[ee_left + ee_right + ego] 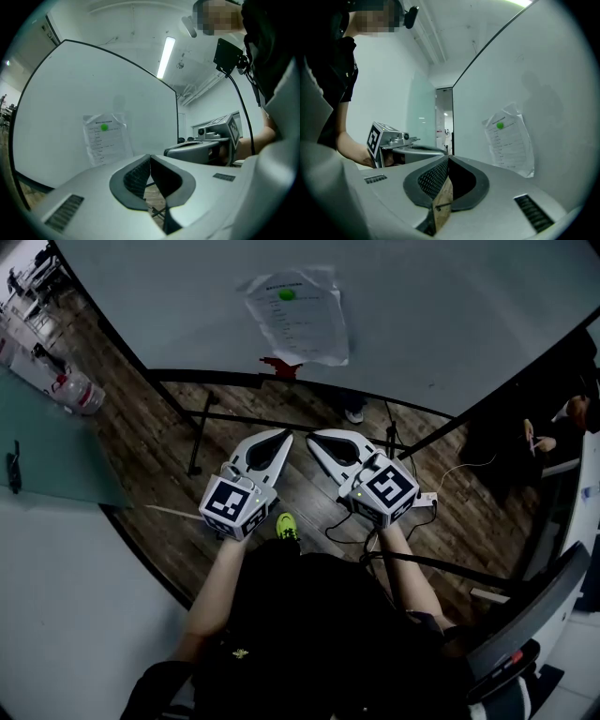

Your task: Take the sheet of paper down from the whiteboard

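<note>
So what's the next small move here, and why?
Probably carry the right gripper forward toward the sheet of paper and open its jaws. It and the left gripper are shut, empty and short of the whiteboard, where a green magnet appears to pin the sheet.

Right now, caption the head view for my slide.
Left gripper and right gripper, jaws shut, side by side before the whiteboard; sheet of paper under a green magnet.

This looks like an office or lab workroom: a large whiteboard point(450, 296) on a black stand point(198, 432) over a wood-plank floor point(159, 442), a ceiling strip light point(166, 57), a glass partition point(421, 117), and cables point(349, 532) trailing nearby.
</note>
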A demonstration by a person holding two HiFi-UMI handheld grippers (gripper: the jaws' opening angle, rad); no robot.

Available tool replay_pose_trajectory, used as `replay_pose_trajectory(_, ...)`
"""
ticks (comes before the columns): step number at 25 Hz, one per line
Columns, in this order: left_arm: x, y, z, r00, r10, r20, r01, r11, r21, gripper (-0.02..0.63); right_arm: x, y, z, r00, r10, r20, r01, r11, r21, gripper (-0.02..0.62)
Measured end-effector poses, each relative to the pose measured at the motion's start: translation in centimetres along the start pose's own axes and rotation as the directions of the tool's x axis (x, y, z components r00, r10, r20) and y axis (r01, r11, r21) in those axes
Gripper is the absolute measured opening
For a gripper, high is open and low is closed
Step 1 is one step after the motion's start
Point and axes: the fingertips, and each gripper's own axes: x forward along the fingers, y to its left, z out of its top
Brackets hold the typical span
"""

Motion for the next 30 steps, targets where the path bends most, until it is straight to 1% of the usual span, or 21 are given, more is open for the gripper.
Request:
replay_pose_trajectory(6, 1.3, 2.8, -0.2, 1.000, -0.028, -0.009, 0.028, 1.000, 0.006, 0.020, 2.6, -2.3, 0.3, 0.999, -0.038, 0.008, 0.038, 0.999, -0.006, -0.002)
replay_pose_trajectory(13, 2.6, 5.6, 0.6, 0.999, -0.053, -0.010, 0.053, 0.998, 0.030, 0.020, 5.1, -4.0, 1.2, 0.998, -0.062, 0.018, 0.062, 0.998, -0.021, -0.002)
replay_pose_trajectory(19, 3.5, 7.4, 1.3, 0.999, -0.041, -0.030, 0.043, 0.995, 0.090, 0.020, 6.2, -5.2, 1.9, 0.996, -0.088, 0.003, 0.088, 0.994, -0.072, -0.002)
replay_pose_trajectory(22, 3.8, 7.9, 1.9, 0.999, -0.046, -0.014, 0.048, 0.993, 0.112, 0.020, 6.4, -5.7, 2.6, 0.995, -0.103, 0.003, 0.103, 0.990, -0.095, -0.002)
replay_pose_trajectory(28, 4.5, 8.2, 3.3, 0.998, -0.052, 0.020, 0.049, 0.993, 0.111, 0.020, 6.9, -6.5, 3.9, 0.993, -0.117, 0.005, 0.117, 0.983, -0.141, -0.002)
replay_pose_trajectory(30, 4.8, 8.4, 3.6, 0.998, -0.052, 0.031, 0.048, 0.991, 0.124, 0.020, 7.0, -6.7, 4.2, 0.993, -0.119, 0.008, 0.119, 0.981, -0.150, -0.002)
